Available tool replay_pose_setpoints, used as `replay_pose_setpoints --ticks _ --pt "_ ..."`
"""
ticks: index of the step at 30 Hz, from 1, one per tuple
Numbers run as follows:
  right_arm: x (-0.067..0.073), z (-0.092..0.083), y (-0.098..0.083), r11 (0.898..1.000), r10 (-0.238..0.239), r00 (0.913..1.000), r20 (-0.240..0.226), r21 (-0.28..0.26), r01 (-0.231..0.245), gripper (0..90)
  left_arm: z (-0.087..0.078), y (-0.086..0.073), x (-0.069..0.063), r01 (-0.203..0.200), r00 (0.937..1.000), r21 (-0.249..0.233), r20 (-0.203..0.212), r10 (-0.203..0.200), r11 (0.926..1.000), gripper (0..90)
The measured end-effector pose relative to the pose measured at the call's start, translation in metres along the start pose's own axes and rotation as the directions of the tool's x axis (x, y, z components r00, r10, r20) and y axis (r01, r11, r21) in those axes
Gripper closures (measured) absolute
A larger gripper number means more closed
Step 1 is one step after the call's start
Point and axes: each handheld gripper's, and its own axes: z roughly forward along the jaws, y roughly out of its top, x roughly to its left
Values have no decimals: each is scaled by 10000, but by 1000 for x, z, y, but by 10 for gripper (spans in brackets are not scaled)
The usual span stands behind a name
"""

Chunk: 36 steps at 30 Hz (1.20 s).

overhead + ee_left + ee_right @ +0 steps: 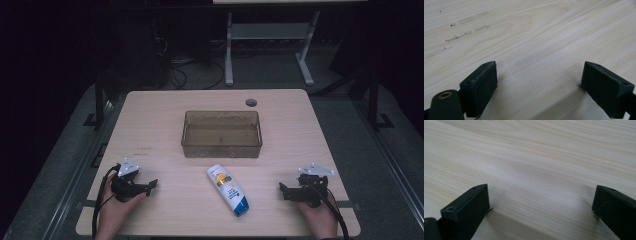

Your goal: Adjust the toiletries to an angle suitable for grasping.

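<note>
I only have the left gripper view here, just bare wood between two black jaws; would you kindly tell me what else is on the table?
Observer: A white bottle with a blue cap lies on its side near the front middle of the light wooden table.
Operator: Thank you. Is there a container?
Observer: Yes, a translucent brown rectangular plastic bin sits beyond the bottle, apparently empty.
Operator: And the right tool?
Observer: The right tool rests at the table's front right, jaws apart, holding nothing.
</note>
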Motion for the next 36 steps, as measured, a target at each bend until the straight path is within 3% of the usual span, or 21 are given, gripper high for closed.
replay_pose_setpoints --ticks 11,13,16,20,22,23,24,25,30,32,36 --pt "-1 -1 1 9998 -50 10000 -58 178 51 35 0 0 1 -31 10000 -4 37 31 10000 129" --pt "-3 -5 2 9998 -167 9997 -150 131 169 164 0 0 1 -48 10000 4 40 48 10000 129" --pt "-6 -8 3 9998 169 9987 -479 136 -162 229 0 1 1 -31 10000 13 30 31 10000 129" --pt "-9 -12 4 9997 189 9972 -725 190 -176 341 0 0 1 -44 10000 6 43 44 10000 129" --pt "-10 -15 6 9998 133 9960 -887 147 -121 470 0 0 1 -58 10000 -2 66 58 10000 128" --pt "-10 -15 6 9998 133 9960 -887 147 -121 470 0 0 1 -61 10000 -7 77 61 10000 128" --pt "-9 -17 7 10000 77 9954 -958 67 -71 565 0 0 1 -66 10000 -3 68 66 10000 128" --pt "-9 -17 7 10000 77 9954 -958 67 -71 565 0 0 1 -66 10000 -3 68 66 10000 128" --pt "-6 -27 11 9997 -207 9901 -1389 -157 187 854 0 0 1 -68 10000 -8 72 68 10000 128" --pt "-4 -28 13 9996 -250 9875 -1558 -181 225 899 0 0 1 -72 9999 -5 72 72 10000 128" --pt "0 -30 16 9994 -337 9788 -2021 -104 323 900 0 0 1 -69 9999 -10 73 69 10000 128"
